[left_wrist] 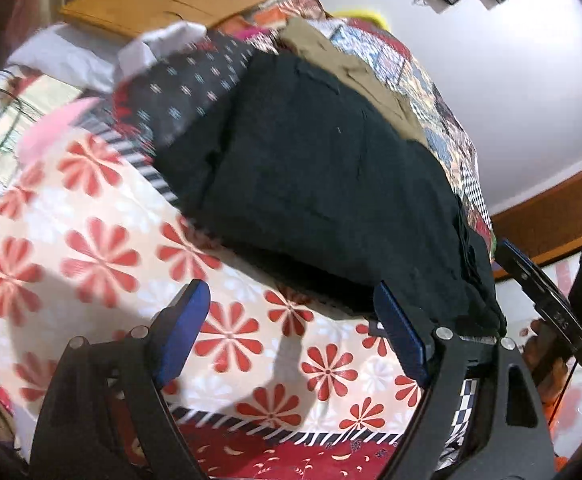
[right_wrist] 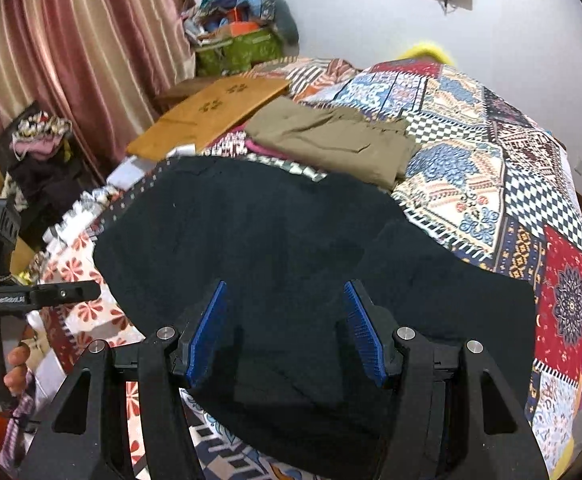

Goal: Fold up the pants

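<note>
Although tilted steeply downward over the bed, neither tool grips anything. Left hand-held black gripper with blue ribbed pads (left_wrist: 291,322) angled down at the white bedsheet printed with red flowers (left_wrist: 91,256), jaws spread wide with only the sheet between them, the right-hand pad just at the near edge of the dark navy, nearly black pants (left_wrist: 315,184). Right hand-held black gripper with blue ribbed pads (right_wrist: 285,332) likewise pitched down, jaws about half apart, hovering directly over the same dark pants (right_wrist: 275,240), cloth filling the gap beneath but pinched by neither pad. Seen from the right wrist, bare fingers (right_wrist: 17,368) wrapped round the left tool's handle at the left edge, with small white lettering on its black bar, seemingly "GenRobot.AI" but too small to be sure. From the left wrist, the other tool at the far right edge, its lettering too blurred to read. Pants spread in a broad folded mass across the colourful patchwork quilt (right_wrist: 491,184), just ahead of both grippers. Beyond them, folded olive-khaki trousers (right_wrist: 331,140) and a flat brown cardboard box (right_wrist: 211,112).
</note>
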`<state>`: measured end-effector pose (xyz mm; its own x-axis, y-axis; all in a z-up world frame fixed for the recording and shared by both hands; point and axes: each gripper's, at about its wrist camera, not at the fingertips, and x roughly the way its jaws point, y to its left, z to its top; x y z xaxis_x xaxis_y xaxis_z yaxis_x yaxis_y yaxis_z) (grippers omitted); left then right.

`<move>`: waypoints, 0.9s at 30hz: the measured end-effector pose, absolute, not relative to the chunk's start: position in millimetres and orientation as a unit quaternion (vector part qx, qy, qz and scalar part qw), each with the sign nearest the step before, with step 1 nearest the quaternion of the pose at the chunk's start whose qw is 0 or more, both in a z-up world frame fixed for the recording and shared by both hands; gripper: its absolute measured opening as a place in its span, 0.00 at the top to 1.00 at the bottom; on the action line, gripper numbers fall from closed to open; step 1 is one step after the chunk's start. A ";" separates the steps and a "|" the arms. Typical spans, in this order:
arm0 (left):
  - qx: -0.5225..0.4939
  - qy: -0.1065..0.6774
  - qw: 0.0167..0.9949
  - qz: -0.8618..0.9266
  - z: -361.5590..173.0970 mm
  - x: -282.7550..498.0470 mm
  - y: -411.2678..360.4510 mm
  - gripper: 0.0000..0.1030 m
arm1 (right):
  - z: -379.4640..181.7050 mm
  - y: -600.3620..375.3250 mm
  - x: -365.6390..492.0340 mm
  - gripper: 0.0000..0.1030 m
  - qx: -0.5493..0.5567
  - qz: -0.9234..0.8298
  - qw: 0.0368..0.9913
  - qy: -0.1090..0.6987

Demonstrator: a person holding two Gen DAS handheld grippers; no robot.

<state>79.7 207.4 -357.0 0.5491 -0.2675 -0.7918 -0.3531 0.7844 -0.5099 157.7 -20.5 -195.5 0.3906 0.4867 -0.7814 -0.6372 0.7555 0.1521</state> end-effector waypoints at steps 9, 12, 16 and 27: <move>-0.324 0.473 0.820 -0.007 -365.9 103.0 188.7 0.18 | -230.7 -1.5 155.0 0.44 -0.134 0.335 0.801 0.478; -0.326 0.473 0.818 -0.009 -368.7 114.2 186.0 0.18 | -230.9 -1.2 155.8 0.43 -0.136 0.338 0.797 0.483; -0.340 0.463 0.819 -0.016 -368.9 115.4 188.5 0.18 | -234.5 -0.3 157.8 0.43 -0.130 0.340 0.790 0.493; -0.327 0.440 0.835 -0.035 -361.9 117.6 180.6 0.08 | -236.0 2.0 155.6 0.42 -0.134 0.339 0.791 0.491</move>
<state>117.6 180.6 -361.9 0.6094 -0.3476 -0.7126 -0.2290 0.7833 -0.5779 155.6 2.0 -236.0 0.2881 0.4038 -0.8683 -0.6676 0.7347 0.1202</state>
